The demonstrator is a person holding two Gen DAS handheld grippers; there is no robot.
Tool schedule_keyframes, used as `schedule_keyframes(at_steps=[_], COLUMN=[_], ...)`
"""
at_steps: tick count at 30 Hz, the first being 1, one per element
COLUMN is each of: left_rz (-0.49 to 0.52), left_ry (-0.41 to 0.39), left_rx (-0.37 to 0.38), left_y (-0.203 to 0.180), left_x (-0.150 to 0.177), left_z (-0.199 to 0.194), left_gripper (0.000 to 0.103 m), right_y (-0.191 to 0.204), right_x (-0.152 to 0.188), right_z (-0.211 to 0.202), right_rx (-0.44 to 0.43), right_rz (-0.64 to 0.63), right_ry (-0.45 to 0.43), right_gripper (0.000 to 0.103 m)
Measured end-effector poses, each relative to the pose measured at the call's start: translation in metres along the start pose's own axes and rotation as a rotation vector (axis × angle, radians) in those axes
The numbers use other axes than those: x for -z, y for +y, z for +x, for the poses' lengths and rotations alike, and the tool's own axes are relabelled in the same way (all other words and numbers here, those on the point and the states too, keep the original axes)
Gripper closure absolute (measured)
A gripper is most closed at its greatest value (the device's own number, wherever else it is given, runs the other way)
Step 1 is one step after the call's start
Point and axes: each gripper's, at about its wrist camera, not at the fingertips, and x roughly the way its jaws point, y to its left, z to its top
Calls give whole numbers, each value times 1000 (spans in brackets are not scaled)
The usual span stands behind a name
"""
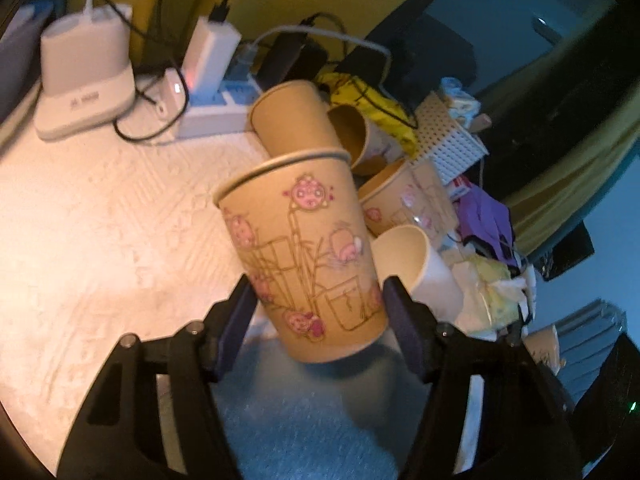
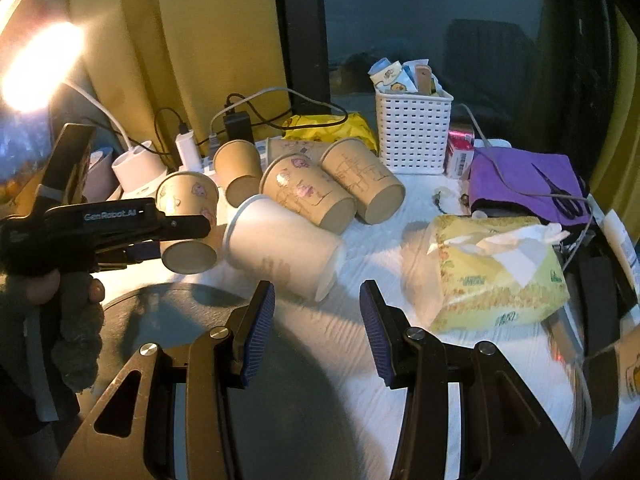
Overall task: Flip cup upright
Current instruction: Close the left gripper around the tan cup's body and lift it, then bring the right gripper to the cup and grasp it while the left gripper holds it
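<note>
My left gripper is shut on a brown paper cup printed with pink cartoon figures. The cup is lifted off the table, mouth up and tilted; it also shows in the right wrist view between the left gripper's fingers. A white cup lies on its side in front of my right gripper, which is open and empty. Several more brown cups lie on their sides behind it.
A yellow tissue pack lies at the right, with a purple cloth and scissors behind it. A white basket stands at the back. A power strip with chargers and cables sits at the back left. A round dark mat lies near me.
</note>
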Motion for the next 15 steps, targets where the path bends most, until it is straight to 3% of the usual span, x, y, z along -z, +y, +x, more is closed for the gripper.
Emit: schedule_keyframes(at_steps=[8, 15], left_rz=[137, 371], left_ry=[-63, -152], left_rx=[30, 26], left_y=[-5, -28], left_x=[36, 90], left_z=[-50, -99], left_gripper=[37, 37], right_y=[21, 41], right_x=[13, 25], right_z=[-25, -58], right_rx=[-11, -76], right_rz=[-2, -4], right_ry=[-9, -32], right_gripper=[56, 56])
